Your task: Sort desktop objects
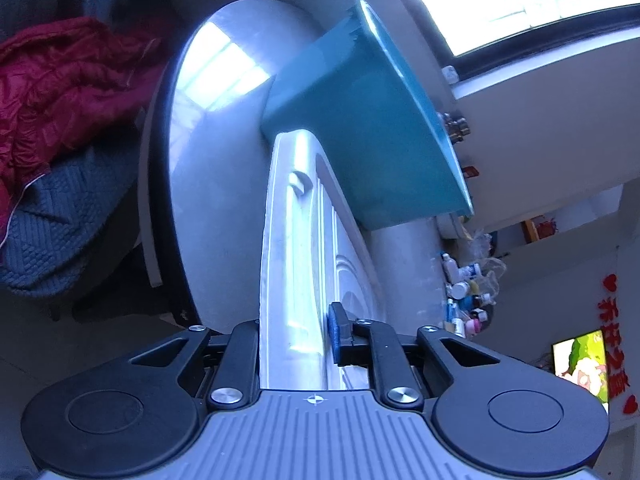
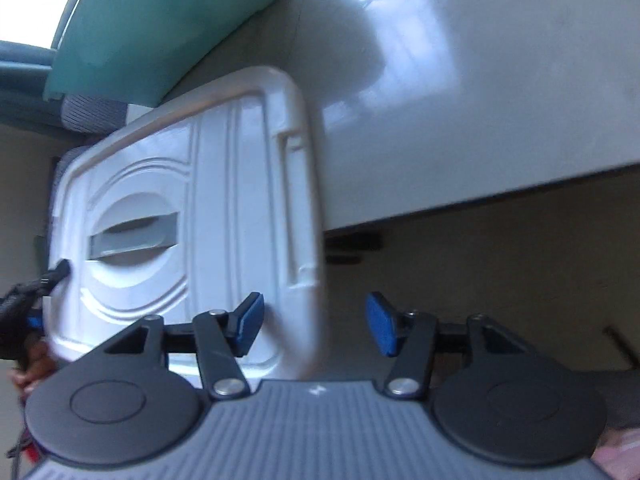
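Your left gripper [image 1: 298,336] has the white lid [image 1: 296,248] edge-on between its fingers: the lid runs straight out from the jaws toward the teal bin [image 1: 360,128], and its far end meets or overlaps the bin's lower edge. The blue pad of one finger [image 1: 335,334] presses against the lid's ribbed face, and the opposite finger sits tight on the other face, so you are clamped on the lid near its rim. Behind it lies the glossy white table [image 1: 208,120], with a red jacket [image 1: 60,88] and a grey quilt [image 1: 48,220] off to one side.

From your right wrist camera the same lid [image 2: 188,216] shows broadside, tilted up off the table [image 2: 460,100], its grey handle [image 2: 134,236] set in a round recess. The bin [image 2: 160,24] stands beyond the lid's far edge. Your left gripper [image 2: 44,284] shows at the lid's far rim, gripping it.

Your right gripper [image 2: 316,324] is spread wide and holds nothing. One blue pad [image 2: 250,324] overlaps the lid's near corner in this view, though the blur hides whether it touches; the other pad [image 2: 380,324] hangs clear of the lid, over the dim floor beyond the table edge.
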`<state>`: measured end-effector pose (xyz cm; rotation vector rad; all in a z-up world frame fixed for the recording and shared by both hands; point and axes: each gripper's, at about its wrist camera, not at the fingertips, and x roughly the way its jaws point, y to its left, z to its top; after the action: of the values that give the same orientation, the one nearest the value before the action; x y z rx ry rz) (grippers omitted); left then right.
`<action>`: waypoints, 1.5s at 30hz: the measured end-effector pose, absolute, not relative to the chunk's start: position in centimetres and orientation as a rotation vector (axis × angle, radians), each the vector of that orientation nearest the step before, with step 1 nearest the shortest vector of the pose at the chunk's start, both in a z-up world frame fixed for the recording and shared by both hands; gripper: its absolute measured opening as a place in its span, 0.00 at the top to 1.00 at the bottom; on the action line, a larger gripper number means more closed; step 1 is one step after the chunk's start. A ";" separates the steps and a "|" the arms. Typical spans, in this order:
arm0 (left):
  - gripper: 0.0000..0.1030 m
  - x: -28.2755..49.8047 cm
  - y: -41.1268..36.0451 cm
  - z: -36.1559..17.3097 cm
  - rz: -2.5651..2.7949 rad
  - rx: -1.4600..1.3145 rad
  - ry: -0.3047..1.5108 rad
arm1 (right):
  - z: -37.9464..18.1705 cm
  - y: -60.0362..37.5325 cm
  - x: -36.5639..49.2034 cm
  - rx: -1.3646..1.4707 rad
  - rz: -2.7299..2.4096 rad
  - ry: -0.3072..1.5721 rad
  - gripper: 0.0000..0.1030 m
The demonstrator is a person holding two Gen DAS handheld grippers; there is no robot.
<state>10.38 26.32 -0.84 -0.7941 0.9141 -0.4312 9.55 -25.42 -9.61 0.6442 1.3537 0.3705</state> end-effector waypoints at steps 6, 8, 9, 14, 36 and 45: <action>0.78 10.6 26.5 -1.2 -0.408 -0.790 0.921 | -10.9 -25.8 8.9 0.787 0.431 1.344 0.45; 0.78 10.8 26.5 -0.9 -0.404 -0.788 0.918 | -10.8 -25.7 8.9 0.807 0.450 1.331 0.50; 0.78 10.9 26.5 -0.8 -0.406 -0.785 0.919 | -10.6 -25.7 8.9 0.807 0.456 1.326 0.51; 0.78 10.8 26.2 -0.4 -0.411 -0.775 0.916 | -8.5 -25.4 8.6 0.730 0.454 1.308 0.52; 0.78 7.8 27.6 1.7 -0.507 -0.811 0.787 | 0.8 -22.5 6.1 0.380 0.392 1.167 0.51; 0.80 5.8 28.7 3.9 -0.550 -0.804 0.725 | 3.7 -23.7 3.3 0.282 0.366 1.104 0.51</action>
<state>5.84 28.74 3.87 -0.8036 0.7249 -0.5502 3.28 -23.75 3.72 0.2816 1.1039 0.3658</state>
